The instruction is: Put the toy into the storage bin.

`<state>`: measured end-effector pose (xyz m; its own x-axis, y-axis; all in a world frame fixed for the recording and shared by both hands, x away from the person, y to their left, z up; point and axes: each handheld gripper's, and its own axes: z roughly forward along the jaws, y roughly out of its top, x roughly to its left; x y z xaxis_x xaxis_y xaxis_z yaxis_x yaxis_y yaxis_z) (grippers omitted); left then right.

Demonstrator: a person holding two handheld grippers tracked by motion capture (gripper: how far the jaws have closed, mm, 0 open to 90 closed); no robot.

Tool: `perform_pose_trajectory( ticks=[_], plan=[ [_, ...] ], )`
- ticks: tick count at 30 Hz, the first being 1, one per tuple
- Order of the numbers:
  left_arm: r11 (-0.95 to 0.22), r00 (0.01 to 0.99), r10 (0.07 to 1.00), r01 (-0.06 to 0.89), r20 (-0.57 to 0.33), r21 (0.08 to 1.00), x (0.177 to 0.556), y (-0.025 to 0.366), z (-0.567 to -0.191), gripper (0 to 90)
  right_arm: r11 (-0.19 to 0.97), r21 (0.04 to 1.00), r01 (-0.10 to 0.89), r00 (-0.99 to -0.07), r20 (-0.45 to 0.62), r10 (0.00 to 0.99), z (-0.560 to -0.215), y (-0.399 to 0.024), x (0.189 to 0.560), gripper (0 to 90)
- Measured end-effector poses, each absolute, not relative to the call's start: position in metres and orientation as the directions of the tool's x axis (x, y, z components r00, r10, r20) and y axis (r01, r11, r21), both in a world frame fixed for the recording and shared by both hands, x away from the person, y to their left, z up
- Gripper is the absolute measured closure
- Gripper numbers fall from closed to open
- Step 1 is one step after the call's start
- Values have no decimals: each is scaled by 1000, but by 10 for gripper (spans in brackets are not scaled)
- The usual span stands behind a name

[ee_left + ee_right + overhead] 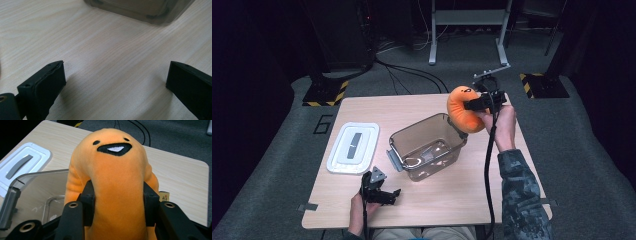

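From the high view, the right gripper [482,102] is held up over the far right part of the table [437,200], its jaws clamped on an orange plush toy [462,111] that hangs just above the far right corner of a clear plastic box [428,146]. A white lid [353,147] lies flat to the left of the box, and the left gripper [384,192] rests near the table's front edge with its jaws apart. In the left gripper view, the two black jaws stand wide over bare wood, the box [142,10] ahead of them. In the right gripper view, the pads [88,205] squeeze the toy's [117,185] body from both sides, its stitched face above them, the box [37,195] below and to the left.
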<state>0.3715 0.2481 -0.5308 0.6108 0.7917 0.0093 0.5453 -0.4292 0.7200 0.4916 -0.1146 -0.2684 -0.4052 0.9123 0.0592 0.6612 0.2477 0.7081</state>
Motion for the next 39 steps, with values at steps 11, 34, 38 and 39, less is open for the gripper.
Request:
perform_pose_trajectory(
  ticks=[11,34,38,39],
  plan=[
    [-427,610,793,550,4,718,372,249,-530,25,288,694,660,-449,58,891,-271,-81,496,567],
    [-429,609,793,546,11,719,372,249,-530,31,288,660,694,-457,95,884,-305,-46,499,543],
    [-425,606,795,547,8,721,372,249,-531,32,302,646,701,-463,91,882,-313,-44,501,539],
    [-425,607,795,549,6,720,372,249,-531,32,300,644,704,-463,94,882,-315,-44,501,539]
  ],
)
